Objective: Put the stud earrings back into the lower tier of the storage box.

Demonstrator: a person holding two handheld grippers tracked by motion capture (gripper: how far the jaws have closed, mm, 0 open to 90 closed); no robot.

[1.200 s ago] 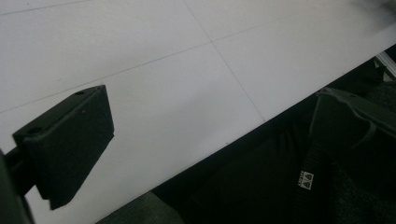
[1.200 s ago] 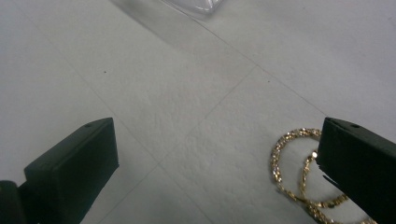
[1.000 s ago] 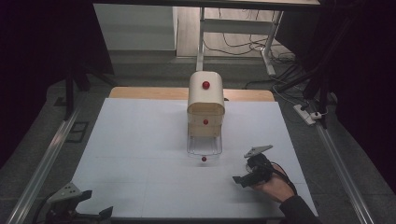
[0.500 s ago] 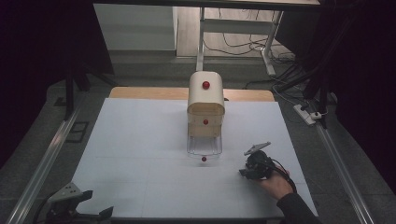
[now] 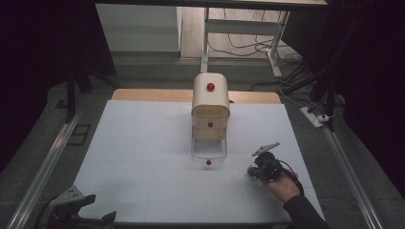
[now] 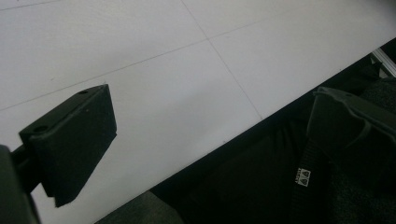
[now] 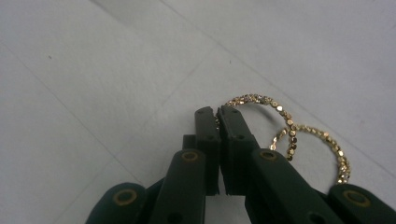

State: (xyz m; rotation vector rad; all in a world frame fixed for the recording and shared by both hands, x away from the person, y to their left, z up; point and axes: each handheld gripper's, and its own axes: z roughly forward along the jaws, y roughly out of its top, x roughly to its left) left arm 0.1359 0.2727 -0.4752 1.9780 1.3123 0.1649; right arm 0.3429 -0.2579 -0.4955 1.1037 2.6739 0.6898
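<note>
A gold bead chain [image 7: 289,135] lies in loops on the white table top. My right gripper [image 7: 217,114] points down at it; its jaws have just been closing and now pinch a stretch of the chain at their tips. In the high view that gripper [image 5: 252,171] sits at the right of the table, held by a hand [image 5: 282,186]. My left gripper [image 5: 102,217] rests at the table's front left corner. Its jaws stand wide apart [image 6: 208,135] with nothing between them, over the table's front edge.
A small cream cabinet [image 5: 210,100] with a rounded top and red knobs stands at the middle of the table. Its clear drawer [image 5: 208,149] is pulled out toward me, left of the right gripper. The white sheet [image 5: 143,157] covers the table.
The right gripper's jaws went from spread to shut over the chain, and the hand shifted only slightly. The left gripper stayed where it was.
</note>
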